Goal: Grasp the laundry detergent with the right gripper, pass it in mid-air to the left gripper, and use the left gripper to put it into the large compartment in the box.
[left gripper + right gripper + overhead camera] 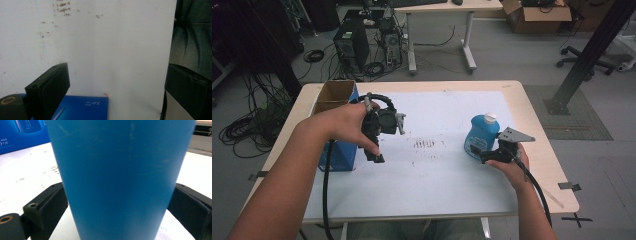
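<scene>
Over on the left, the left gripper [374, 150] hangs above the white sheet [437, 170], jaws spread wide with nothing between them, and the left gripper view shows bare marked paper in the gap. Just below it, at the table's left edge, sits the blue carton [339, 150], a glossy printed box with its brown cardboard flaps open at the top. Faint dark smudges speckle the sheet at centre.

Now to the right: the blue bottle [481, 136] stands upright on the sheet, smooth plastic, rounded body, white cap. The right gripper [484, 156] sits at its near side, its matte black, blocky jaws set wide around the bottle's body. In the right gripper view the pads flank the blue wall on both sides, right up against it, though I can't tell whether they are actually pressing on it.
</scene>
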`<state>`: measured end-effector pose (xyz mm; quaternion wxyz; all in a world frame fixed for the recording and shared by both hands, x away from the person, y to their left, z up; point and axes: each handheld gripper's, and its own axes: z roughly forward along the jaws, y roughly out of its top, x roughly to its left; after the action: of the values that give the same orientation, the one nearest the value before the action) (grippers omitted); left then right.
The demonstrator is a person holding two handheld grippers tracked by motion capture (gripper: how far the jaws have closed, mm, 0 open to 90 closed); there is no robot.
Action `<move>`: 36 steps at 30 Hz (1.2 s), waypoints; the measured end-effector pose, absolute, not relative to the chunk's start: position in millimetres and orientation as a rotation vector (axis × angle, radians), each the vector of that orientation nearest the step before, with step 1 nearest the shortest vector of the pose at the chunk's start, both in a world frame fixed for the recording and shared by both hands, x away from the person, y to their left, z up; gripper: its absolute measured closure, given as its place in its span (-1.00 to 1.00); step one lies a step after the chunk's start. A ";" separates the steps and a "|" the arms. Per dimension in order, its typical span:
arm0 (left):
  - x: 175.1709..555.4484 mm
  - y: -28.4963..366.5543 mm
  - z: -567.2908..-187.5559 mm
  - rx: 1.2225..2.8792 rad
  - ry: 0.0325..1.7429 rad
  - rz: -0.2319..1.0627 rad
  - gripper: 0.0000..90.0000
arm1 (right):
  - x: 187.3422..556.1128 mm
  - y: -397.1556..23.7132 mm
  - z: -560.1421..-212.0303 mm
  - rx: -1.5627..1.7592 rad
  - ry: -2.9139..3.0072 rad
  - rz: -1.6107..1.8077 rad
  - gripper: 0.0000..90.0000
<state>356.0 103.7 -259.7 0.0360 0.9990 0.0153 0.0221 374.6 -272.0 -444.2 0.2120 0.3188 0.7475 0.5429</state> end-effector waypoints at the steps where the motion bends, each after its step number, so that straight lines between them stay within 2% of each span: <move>1: 356.0 103.9 -260.4 3.068 0.055 0.069 -0.86 | 374.7 -272.0 -444.3 0.885 2.077 1.509 -0.85; 36: 355.2 104.9 -262.9 3.067 0.056 0.061 -0.86 | 373.0 -270.7 -447.2 0.884 2.067 1.519 -0.48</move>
<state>355.2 104.9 -262.9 0.0367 0.9990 0.0184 0.0198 373.0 -270.7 -447.2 0.2129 0.3182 0.7444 0.5471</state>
